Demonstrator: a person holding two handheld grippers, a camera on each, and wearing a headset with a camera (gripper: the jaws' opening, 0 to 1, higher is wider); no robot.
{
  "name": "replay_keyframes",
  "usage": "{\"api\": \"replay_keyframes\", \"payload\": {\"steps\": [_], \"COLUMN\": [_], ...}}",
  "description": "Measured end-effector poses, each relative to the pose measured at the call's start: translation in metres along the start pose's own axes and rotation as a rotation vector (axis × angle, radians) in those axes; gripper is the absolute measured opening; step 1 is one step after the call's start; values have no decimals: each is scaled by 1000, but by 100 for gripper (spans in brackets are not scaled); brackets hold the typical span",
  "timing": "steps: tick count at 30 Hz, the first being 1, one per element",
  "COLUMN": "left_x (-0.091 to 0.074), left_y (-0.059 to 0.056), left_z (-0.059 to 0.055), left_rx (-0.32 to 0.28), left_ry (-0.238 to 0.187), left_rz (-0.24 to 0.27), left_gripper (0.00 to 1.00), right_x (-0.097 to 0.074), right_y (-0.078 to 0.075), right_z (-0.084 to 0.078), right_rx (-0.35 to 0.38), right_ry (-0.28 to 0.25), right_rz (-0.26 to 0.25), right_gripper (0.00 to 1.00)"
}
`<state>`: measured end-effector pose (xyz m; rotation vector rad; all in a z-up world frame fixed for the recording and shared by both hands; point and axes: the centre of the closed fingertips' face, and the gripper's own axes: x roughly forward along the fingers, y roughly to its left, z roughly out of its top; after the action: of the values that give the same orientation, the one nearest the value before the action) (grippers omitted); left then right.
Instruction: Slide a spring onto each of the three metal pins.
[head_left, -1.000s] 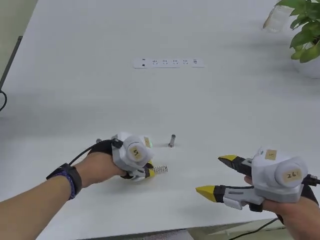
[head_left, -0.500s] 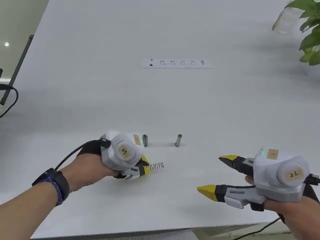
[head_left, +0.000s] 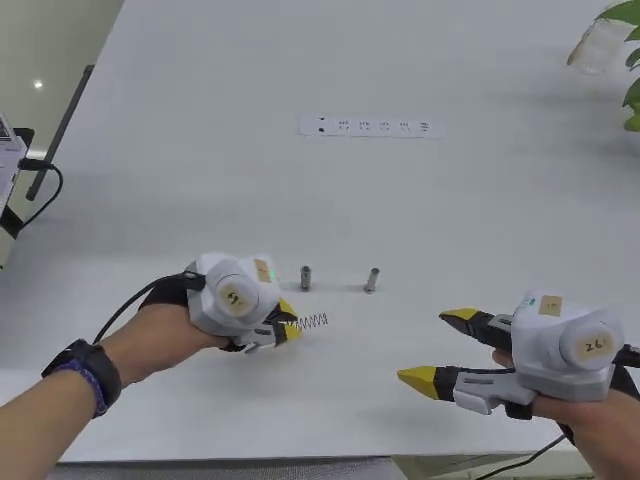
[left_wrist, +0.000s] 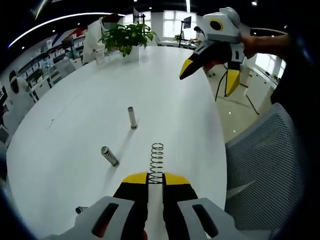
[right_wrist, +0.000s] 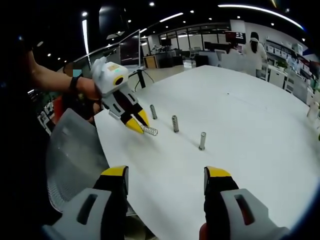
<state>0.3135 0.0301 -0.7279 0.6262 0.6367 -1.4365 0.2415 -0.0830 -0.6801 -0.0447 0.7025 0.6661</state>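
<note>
A white worktop (head_left: 300, 60), an open office behind. The spring (head_left: 312, 321), low near the near edge, is pinched at one end by the closed left gripper (head_left: 285, 329). I think it must be turned upright over the bare pin (head_left: 372, 280), then lowered straight. At present its long axis is about level, with the free end toward the right edge. The right gripper (head_left: 438, 347) is wide open, empty.

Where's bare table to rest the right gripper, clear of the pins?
Free: the wide stretch between the power strip and the pins, and the gap ahead of the right gripper. Crowded: around the left gripper, its spring and the pins.
</note>
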Motion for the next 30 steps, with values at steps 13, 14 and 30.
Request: {"api": "replay_keyframes", "payload": {"steps": [13, 14, 30], "left_x": [-22, -23, -37], "left_y": [-6, -6, -16], "left_z": [8, 8, 19], "left_rx": [16, 18, 55], "left_ry": [-31, -32, -55], "left_rz": [29, 30, 31], "left_gripper": [2, 2, 2], "right_x": [13, 13, 27], "right_y": [10, 11, 25], "right_z": [11, 12, 28], "right_rx": [-30, -33, -110], "right_ry": [-8, -8, -5], "right_rz": [54, 56, 132], "right_gripper": [57, 57, 53]}}
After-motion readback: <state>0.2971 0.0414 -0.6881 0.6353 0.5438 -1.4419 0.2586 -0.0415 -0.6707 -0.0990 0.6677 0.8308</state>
